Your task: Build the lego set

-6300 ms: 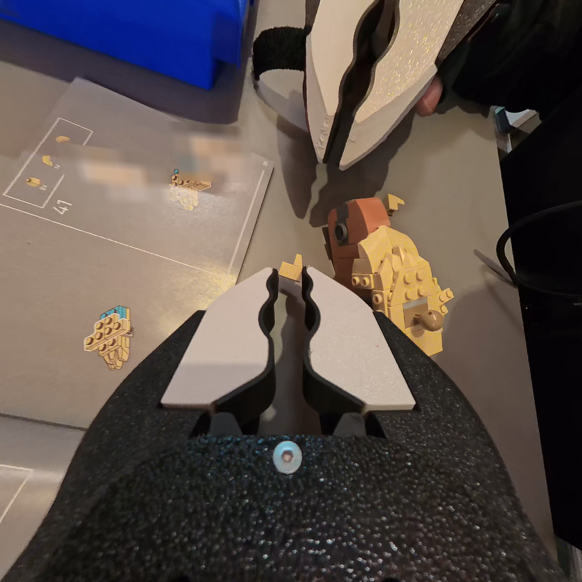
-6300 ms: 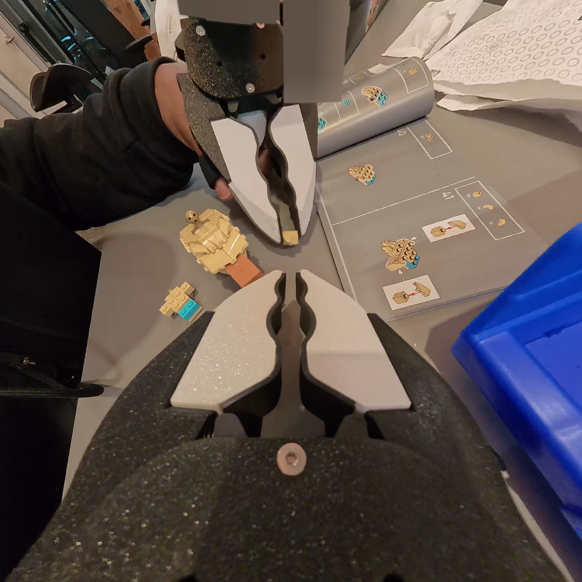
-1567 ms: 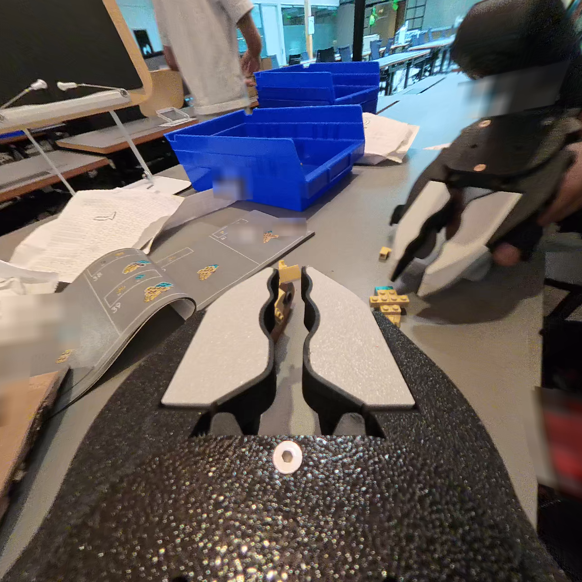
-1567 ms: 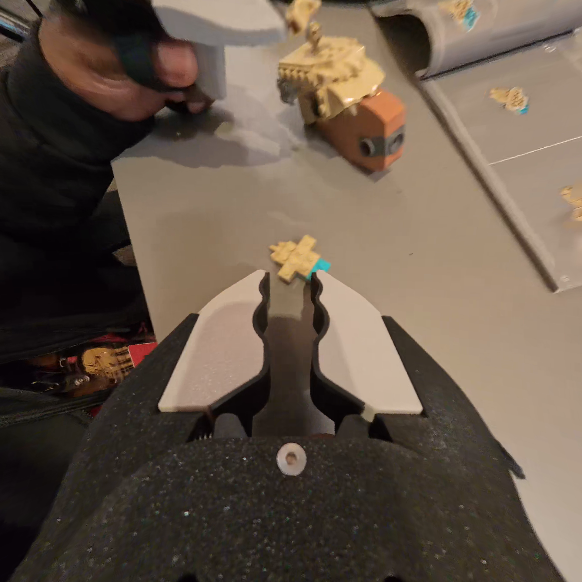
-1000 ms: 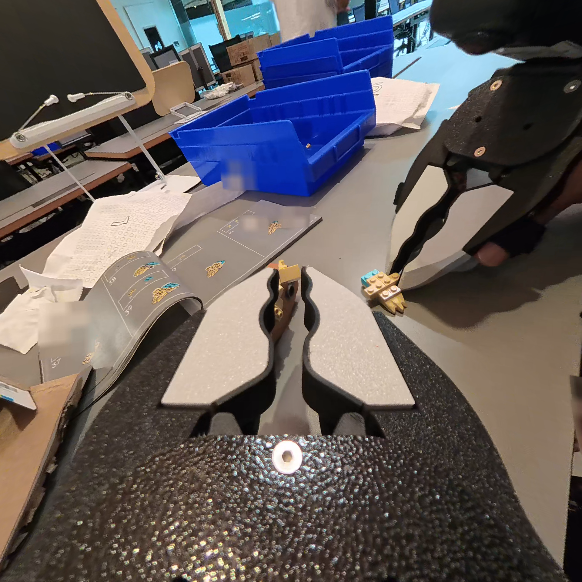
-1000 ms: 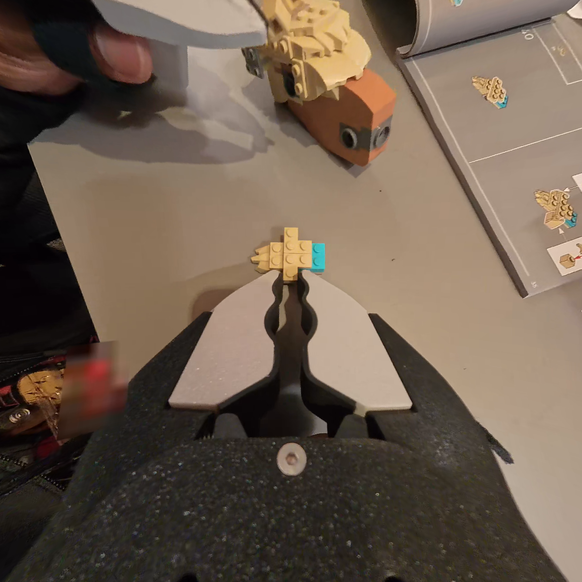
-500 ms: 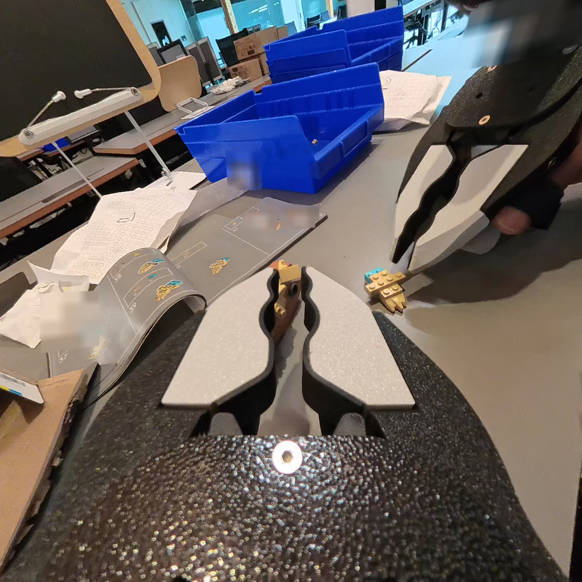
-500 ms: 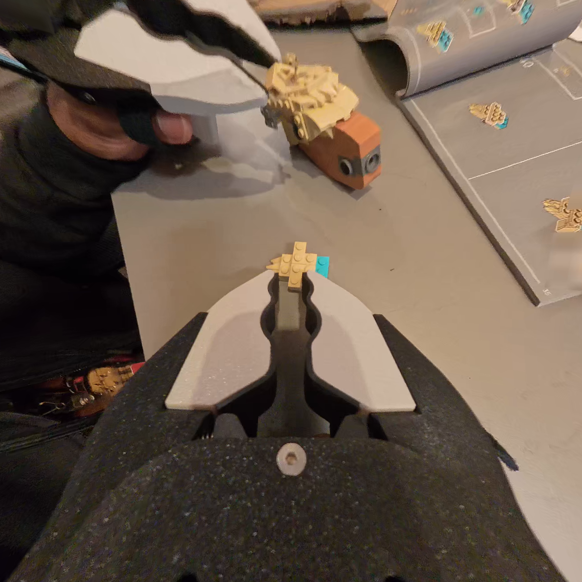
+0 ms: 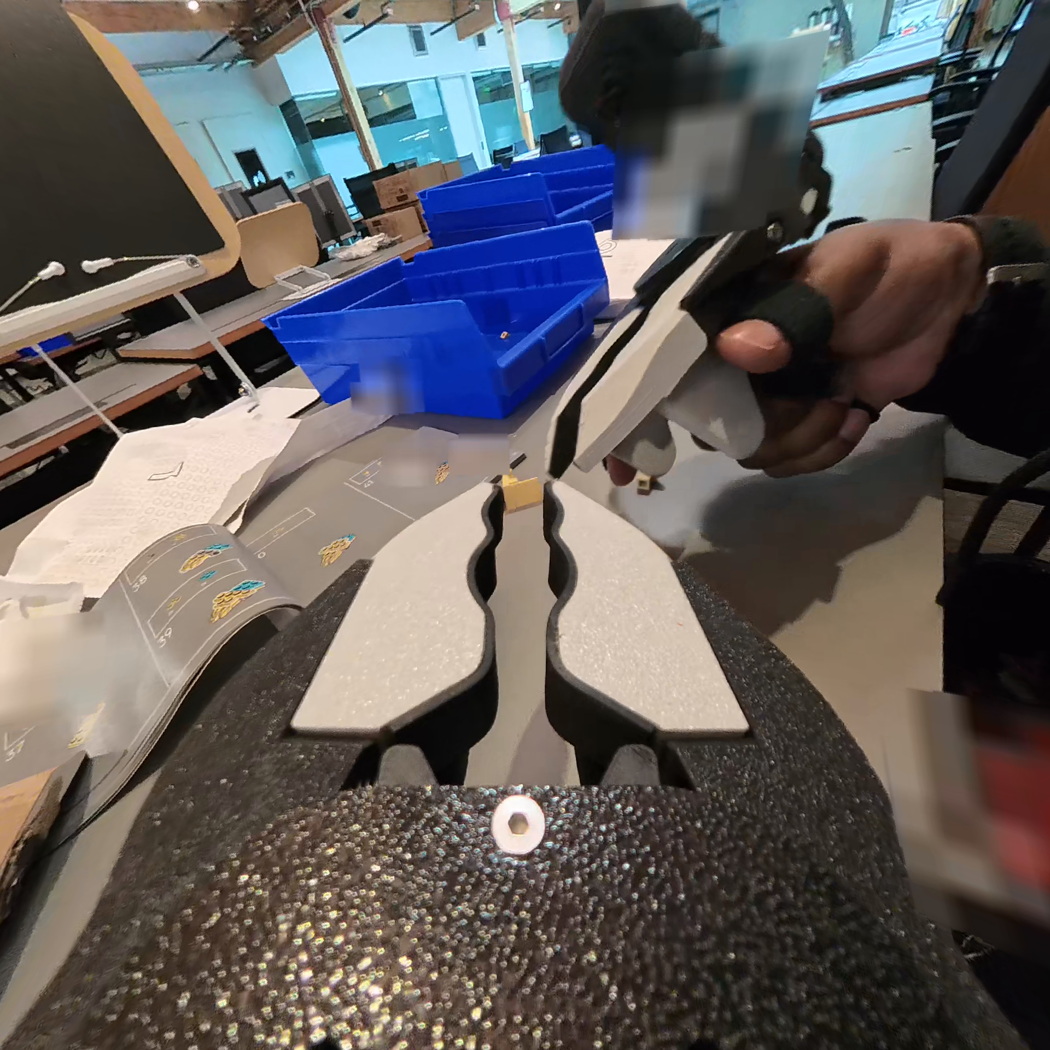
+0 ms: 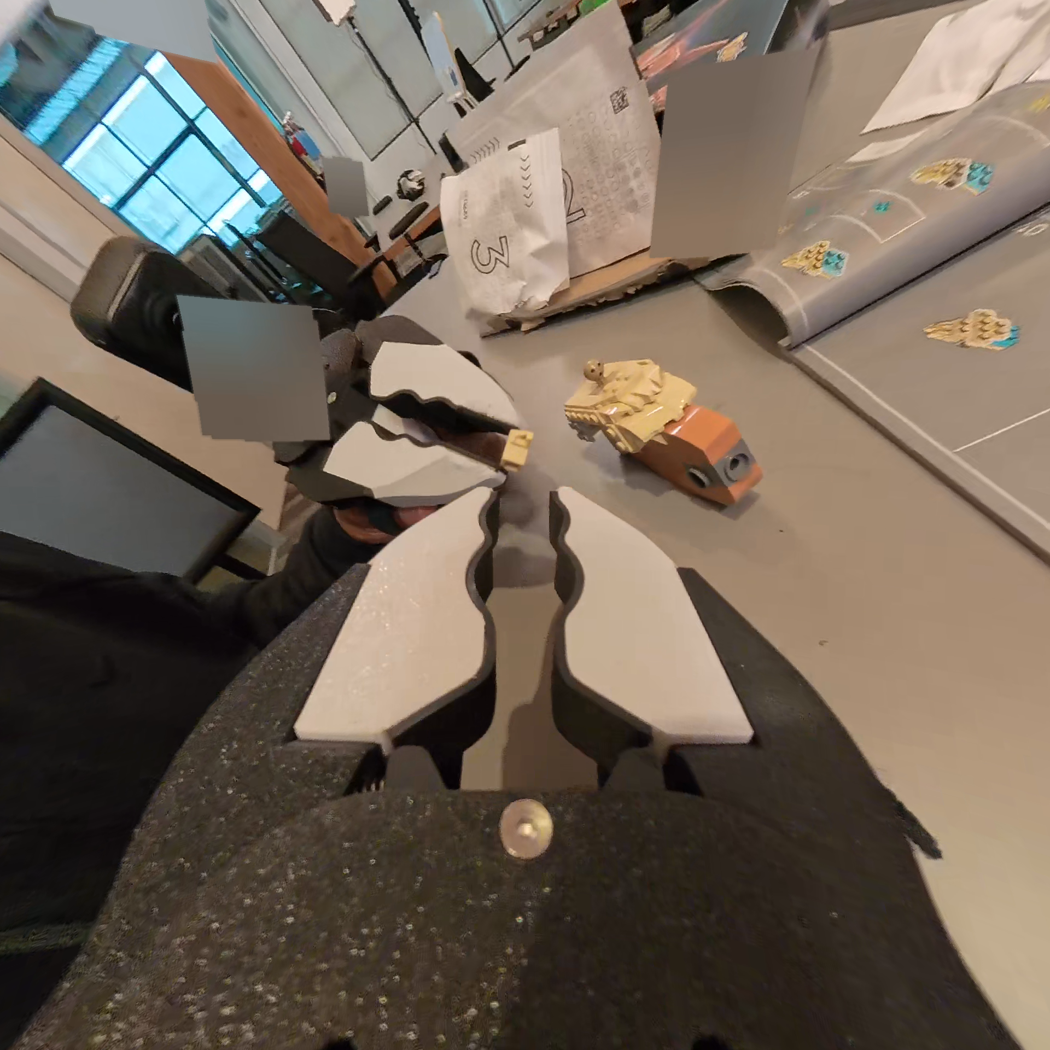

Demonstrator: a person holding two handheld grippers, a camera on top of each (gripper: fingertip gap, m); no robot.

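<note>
Nearest in the right wrist view, the right gripper (image 10: 524, 500) has its jaws spread a little with nothing between them, only bare grey desk (image 10: 767, 625) showing through the gap. Just ahead of its left fingertip and slightly higher, the left gripper (image 9: 521, 495) comes in from the left, lying on its side. Its jaws pinch a small tan toy brick (image 9: 525, 494), both pads pressed to the brick's sides and the brick poking out past the tips. The two grippers are tip to tip, nearly touching, so the brick is just beside the right jaws and up to their left. Farther along the desk, ahead and to the right, a tan-and-brown brick-built model (image 10: 665, 432) lies with its long axis slanting from near right to far left, brown end nearer. Beyond it an open grey instruction booklet (image 10: 909, 363) reaches toward the desk's far right edge, and a blue plastic bin (image 9: 454, 341) sits behind. Half a second ago the right jaws hung over a tan-and-teal plate cluster on the desk. That cluster shows in neither view now, while the left's pinch on its brick is unchanged.
</note>
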